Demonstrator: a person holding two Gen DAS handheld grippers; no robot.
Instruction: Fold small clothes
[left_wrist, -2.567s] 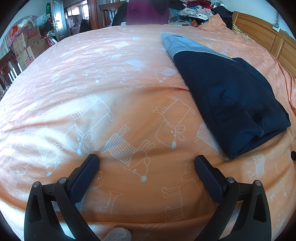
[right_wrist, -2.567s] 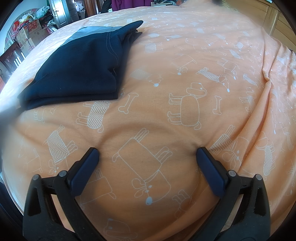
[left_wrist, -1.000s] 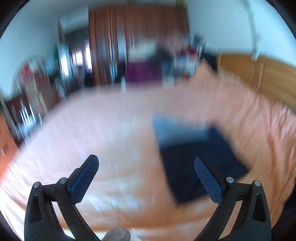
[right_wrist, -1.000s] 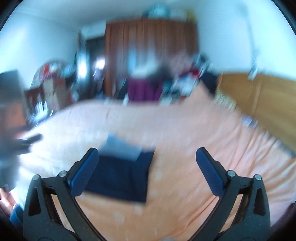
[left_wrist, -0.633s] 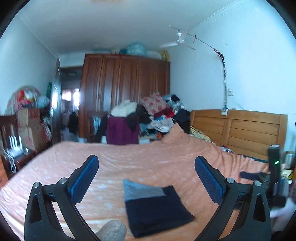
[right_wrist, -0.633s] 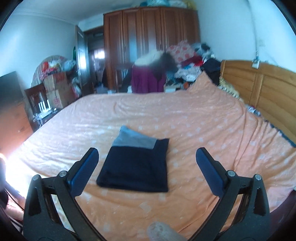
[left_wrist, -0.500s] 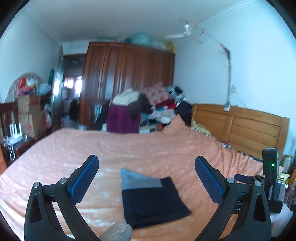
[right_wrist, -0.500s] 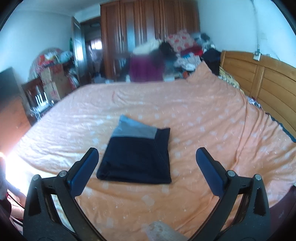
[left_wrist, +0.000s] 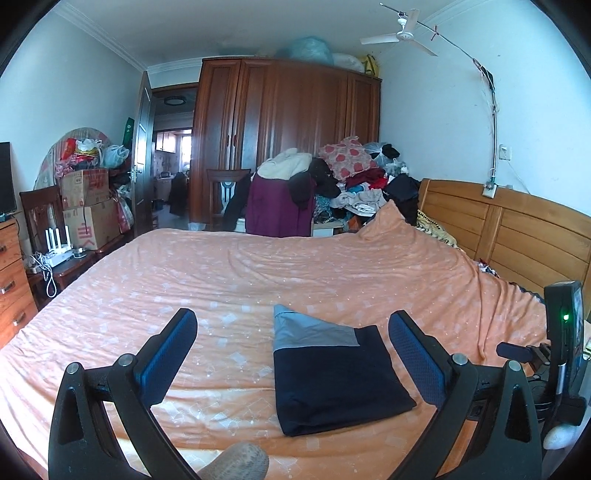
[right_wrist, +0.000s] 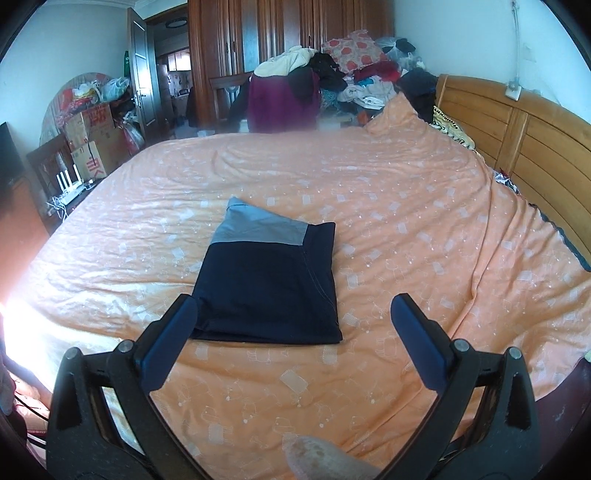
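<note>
Nearest the viewer, both tongs are lifted above the bed and hold nothing. The left gripper has its two blue-padded arms spread wide, and the right gripper is spread the same way. This probably means the fold is finished and the person has stepped back. A pale rounded shape at the bottom edge of each view may be a fingertip, but it is cut off and hard to make out.

Just beyond the tongs lies the folded garment, dark navy with a grey band at its far end. It rests flat in a neat rectangle near the front middle of the orange bedspread, touching neither gripper. How many layers it has cannot be told.

At the right edge of the left view stands a dark device with a green light, partly cut off; it may be the other gripper's handle.

Farther back, a wooden headboard runs along the right. Beyond the bed, a heap of unfolded clothes sits before a tall brown wardrobe. Single pieces in the heap cannot be told apart.
</note>
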